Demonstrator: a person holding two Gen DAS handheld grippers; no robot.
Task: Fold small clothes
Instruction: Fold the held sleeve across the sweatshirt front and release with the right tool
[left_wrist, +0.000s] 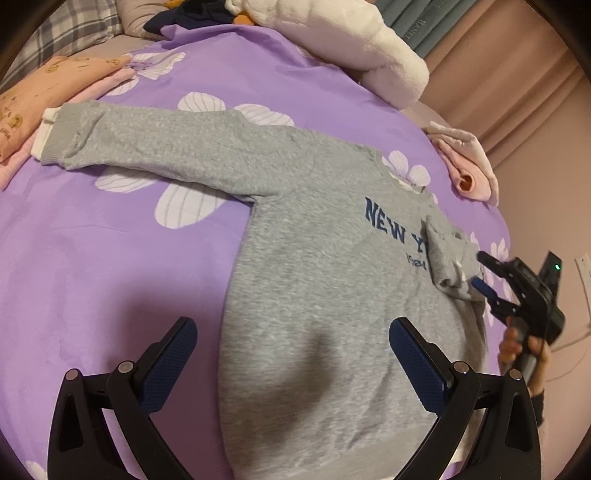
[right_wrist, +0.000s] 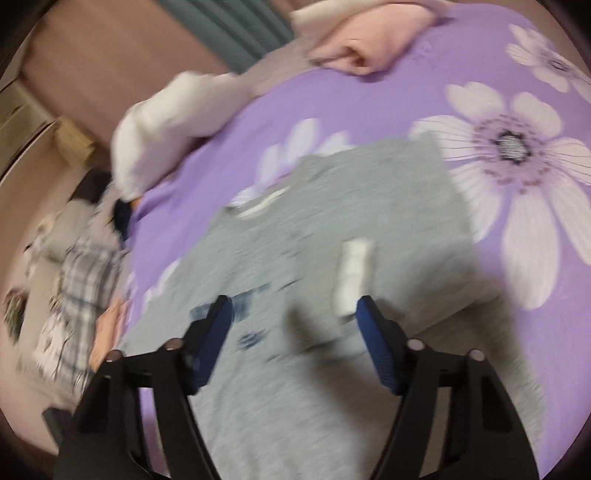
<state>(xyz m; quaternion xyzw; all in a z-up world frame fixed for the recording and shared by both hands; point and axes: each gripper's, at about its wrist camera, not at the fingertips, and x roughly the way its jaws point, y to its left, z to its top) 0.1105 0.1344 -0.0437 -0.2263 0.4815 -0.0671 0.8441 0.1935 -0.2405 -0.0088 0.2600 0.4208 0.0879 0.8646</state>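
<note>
A grey sweatshirt (left_wrist: 314, 258) with blue "NEW Y" lettering lies flat on the purple flowered bedsheet (left_wrist: 110, 258). One sleeve (left_wrist: 147, 140) stretches out to the left. The other sleeve (left_wrist: 447, 258) is folded across the chest, its white-lined cuff (right_wrist: 352, 273) pointing toward the hem. My left gripper (left_wrist: 293, 328) hovers open over the lower body of the sweatshirt, nothing between its fingers. My right gripper (left_wrist: 484, 269) is at the sweatshirt's right edge beside the folded sleeve, held by a hand. In the blurred right wrist view this gripper (right_wrist: 294, 306) stands open above the grey fabric (right_wrist: 332, 206), empty.
Folded peach and pink clothes (left_wrist: 29, 110) lie at the left. A white fluffy blanket (left_wrist: 369, 48) sits at the back, and a crumpled pink garment (left_wrist: 469, 166) lies near the bed's right edge. A plaid pillow (left_wrist: 66, 33) is at the far left corner.
</note>
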